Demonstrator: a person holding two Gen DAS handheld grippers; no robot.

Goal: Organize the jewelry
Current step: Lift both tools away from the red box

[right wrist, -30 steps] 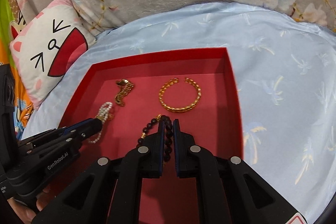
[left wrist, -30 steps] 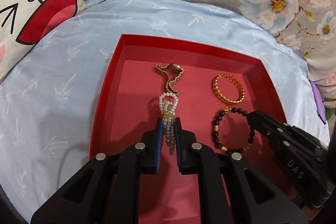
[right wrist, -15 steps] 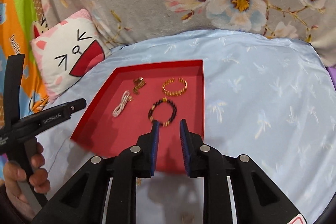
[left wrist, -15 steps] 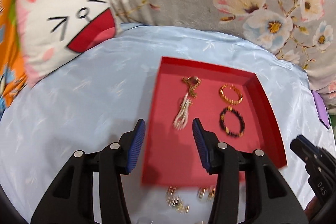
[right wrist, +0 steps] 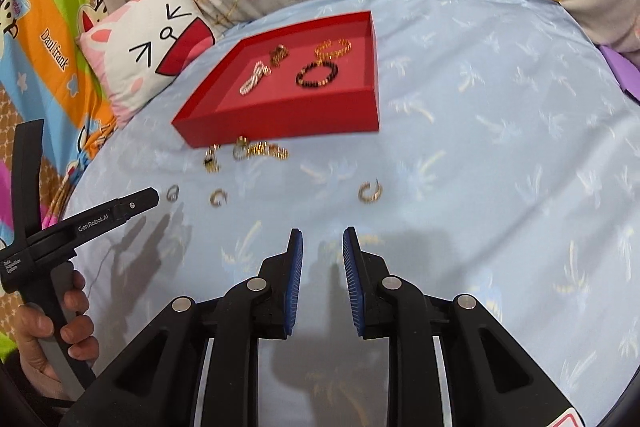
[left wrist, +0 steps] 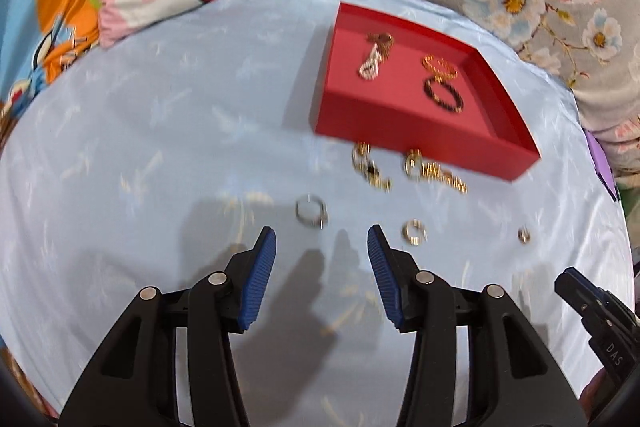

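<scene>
Left wrist view: left gripper (left wrist: 322, 241) and right gripper (right wrist: 323, 247) both released, empty, jaws just opened; red tray (left wrist: 404, 135) toward the blue sheet's (left wrist: 160, 147) far edge.

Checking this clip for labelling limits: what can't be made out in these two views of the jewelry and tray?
- Loose gold pieces before the red tray: motion blur in both views; how many, and which kind, is unclear.
- Small ring: too small and blurred, left wrist view.
- Right gripper: cut off by the left wrist view's edge.
- Tray's near inner floor: hidden by its front wall, right wrist view.
</scene>
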